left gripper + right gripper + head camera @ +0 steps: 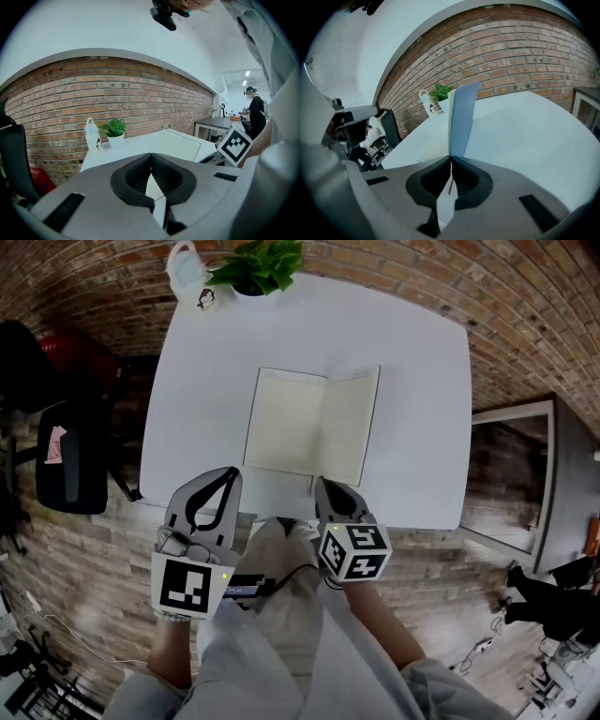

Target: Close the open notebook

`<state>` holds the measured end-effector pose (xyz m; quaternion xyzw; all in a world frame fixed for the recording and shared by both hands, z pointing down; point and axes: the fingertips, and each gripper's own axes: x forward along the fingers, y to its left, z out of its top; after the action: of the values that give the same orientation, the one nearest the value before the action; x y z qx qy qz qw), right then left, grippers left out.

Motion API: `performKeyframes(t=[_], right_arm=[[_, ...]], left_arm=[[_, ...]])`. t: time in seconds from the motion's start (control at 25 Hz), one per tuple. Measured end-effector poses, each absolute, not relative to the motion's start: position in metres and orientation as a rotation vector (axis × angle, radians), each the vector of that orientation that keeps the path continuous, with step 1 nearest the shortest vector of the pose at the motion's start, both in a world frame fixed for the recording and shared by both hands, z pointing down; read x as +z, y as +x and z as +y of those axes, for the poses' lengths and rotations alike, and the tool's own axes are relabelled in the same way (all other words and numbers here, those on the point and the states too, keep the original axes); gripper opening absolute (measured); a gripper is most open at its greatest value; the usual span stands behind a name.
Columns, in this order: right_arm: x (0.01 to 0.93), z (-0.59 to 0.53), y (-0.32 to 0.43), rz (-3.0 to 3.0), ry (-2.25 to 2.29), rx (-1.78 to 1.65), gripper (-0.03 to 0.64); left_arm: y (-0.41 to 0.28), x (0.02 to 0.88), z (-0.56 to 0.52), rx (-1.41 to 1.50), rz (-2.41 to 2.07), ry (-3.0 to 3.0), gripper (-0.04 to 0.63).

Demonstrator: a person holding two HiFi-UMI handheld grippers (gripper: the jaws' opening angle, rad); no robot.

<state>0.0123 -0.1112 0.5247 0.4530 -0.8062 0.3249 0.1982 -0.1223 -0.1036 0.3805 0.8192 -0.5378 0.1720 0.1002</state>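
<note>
An open notebook [309, 423] with cream pages lies in the middle of the white table [412, 381]. My right gripper [323, 486] is at its near edge, shut on the right-hand cover. In the right gripper view that cover [461, 122] rises edge-on, grey-blue, straight out of the meeting jaws of the right gripper [450, 160], so it is lifted off the table. The left gripper [228, 474] hovers over the table's front edge, left of the notebook, touching nothing. The left gripper [151, 154] has its jaws together with nothing between them, and the notebook [183, 145] lies beyond it.
A potted plant [258, 268] and a white bottle [187, 273] stand at the table's far edge. A black chair [70, 456] is left of the table, and a brick wall runs behind it. A person [255, 110] stands far off by another desk.
</note>
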Motion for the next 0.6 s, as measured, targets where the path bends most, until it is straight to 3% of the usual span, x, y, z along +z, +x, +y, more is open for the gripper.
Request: performKeyframes(t=[0.6], right_arm=[[0.528,-0.109,-0.023,-2.226,0.915,0.386,0.048]], left_arm=[[-0.14,0.38,-0.097,0.497,-1.656,2.377,0.018]])
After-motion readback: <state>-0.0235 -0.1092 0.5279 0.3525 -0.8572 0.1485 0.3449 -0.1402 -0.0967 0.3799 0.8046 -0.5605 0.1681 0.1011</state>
